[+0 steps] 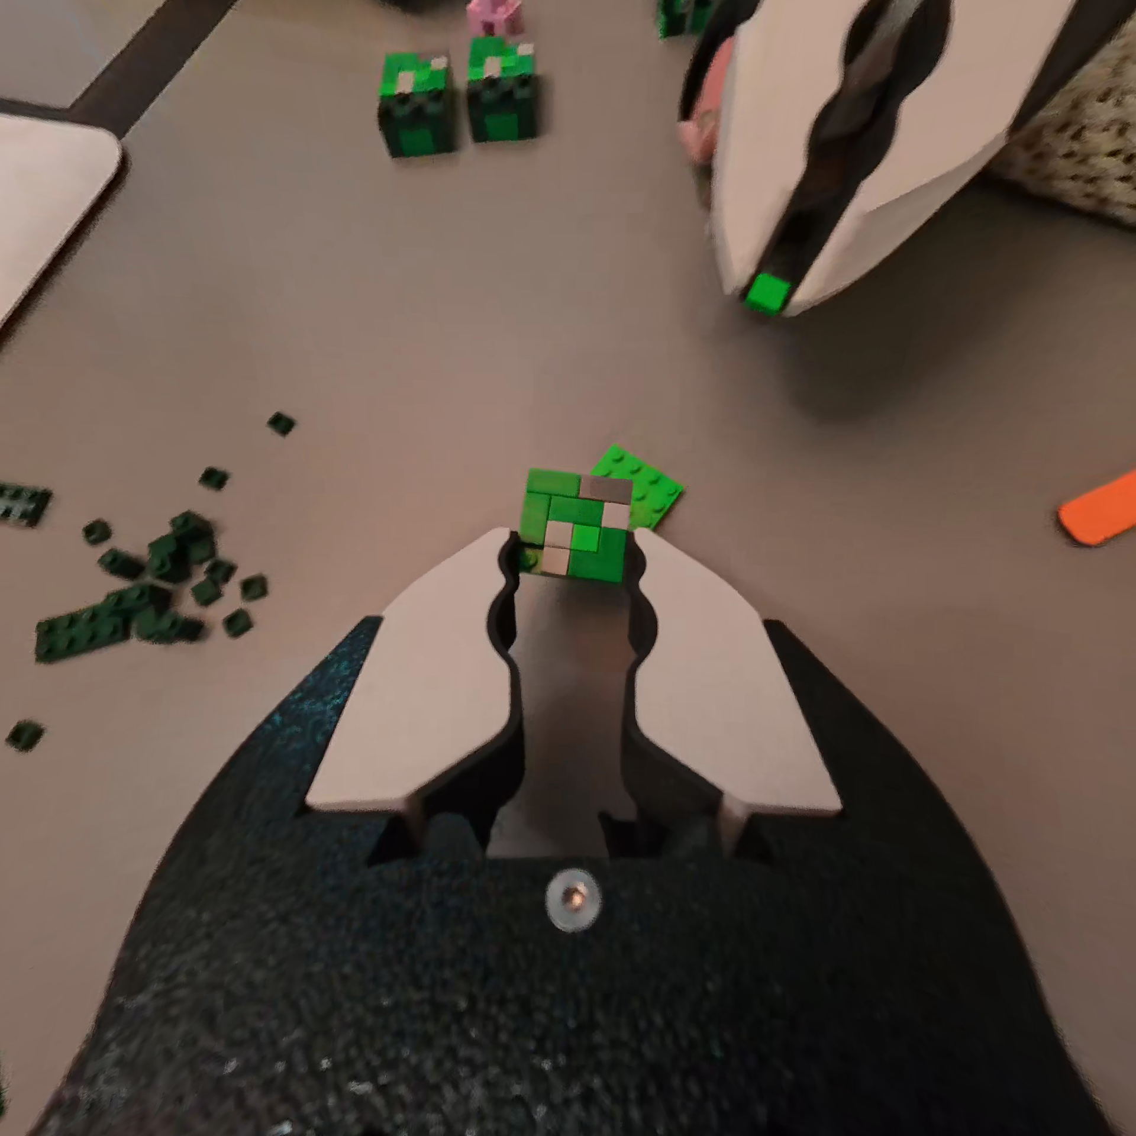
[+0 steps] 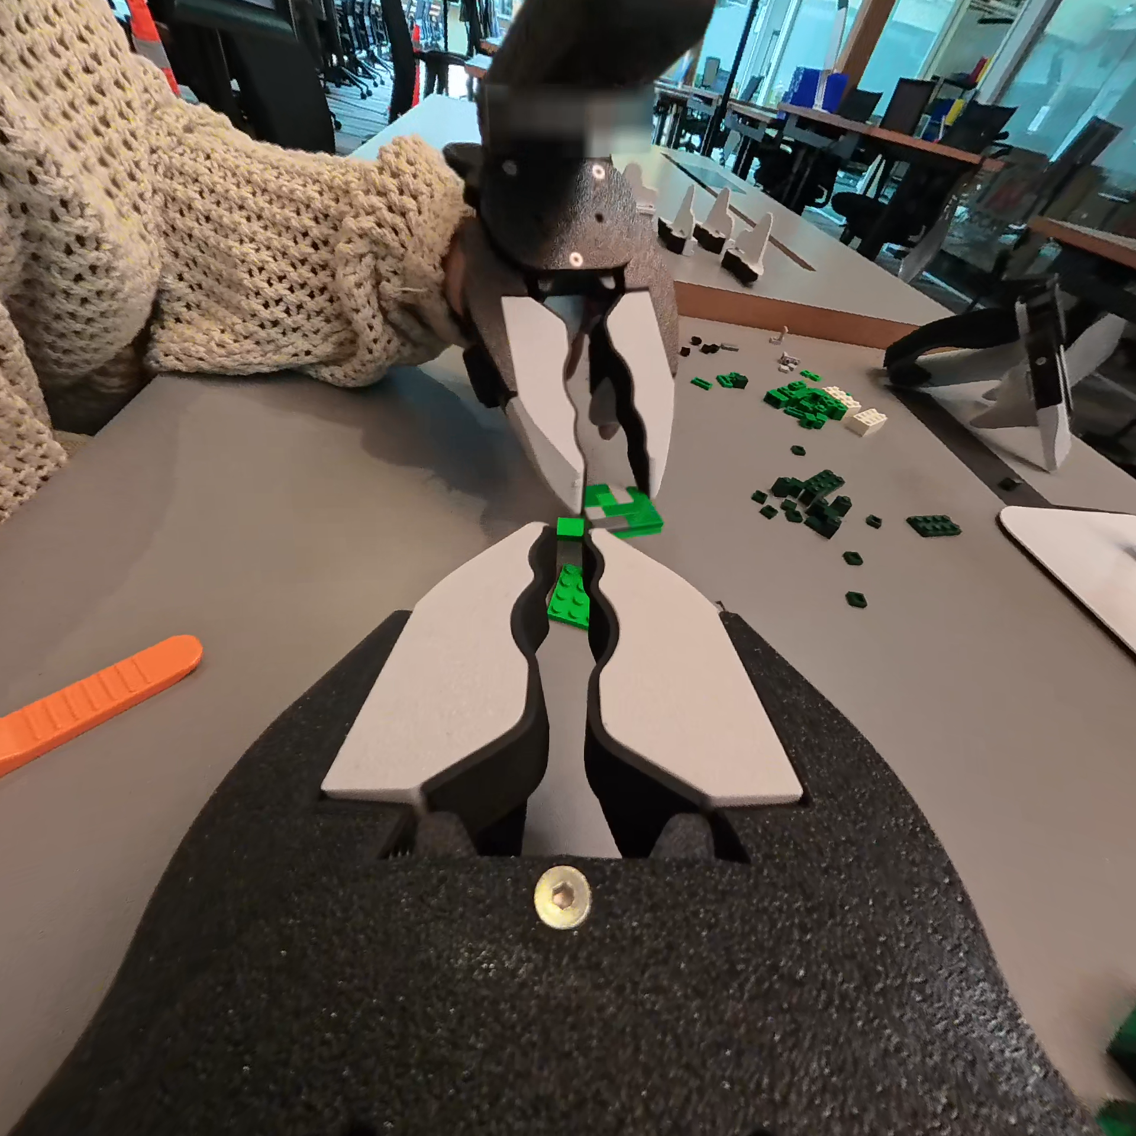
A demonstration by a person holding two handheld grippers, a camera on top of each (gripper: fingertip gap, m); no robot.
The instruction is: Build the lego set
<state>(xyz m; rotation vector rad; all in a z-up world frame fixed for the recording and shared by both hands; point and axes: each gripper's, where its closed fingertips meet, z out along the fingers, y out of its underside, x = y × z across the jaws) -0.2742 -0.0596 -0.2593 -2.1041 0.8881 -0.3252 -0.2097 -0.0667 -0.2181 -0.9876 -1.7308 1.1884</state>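
My left gripper is shut on a small square green plate assembly covered with green, white and grey tiles, gripping its two side edges. My right gripper is shut on a single bright green tile and holds it just in front of the assembly, close to its near edge. In the left wrist view the right gripper with the tile is at the upper right, apart from the assembly. A bare bright green studded plate lies on the table beside the assembly; it also shows between my right fingers.
An orange brick separator lies to the left of my right gripper. A pile of dark green pieces lies on the left. Two green cube builds stand at the back. A white board and a spare gripper are nearby. The left gripper's tips are roughly 8 centimeters from the right gripper's. The orange brick separator is about 15 centimeters from my right fingertips.
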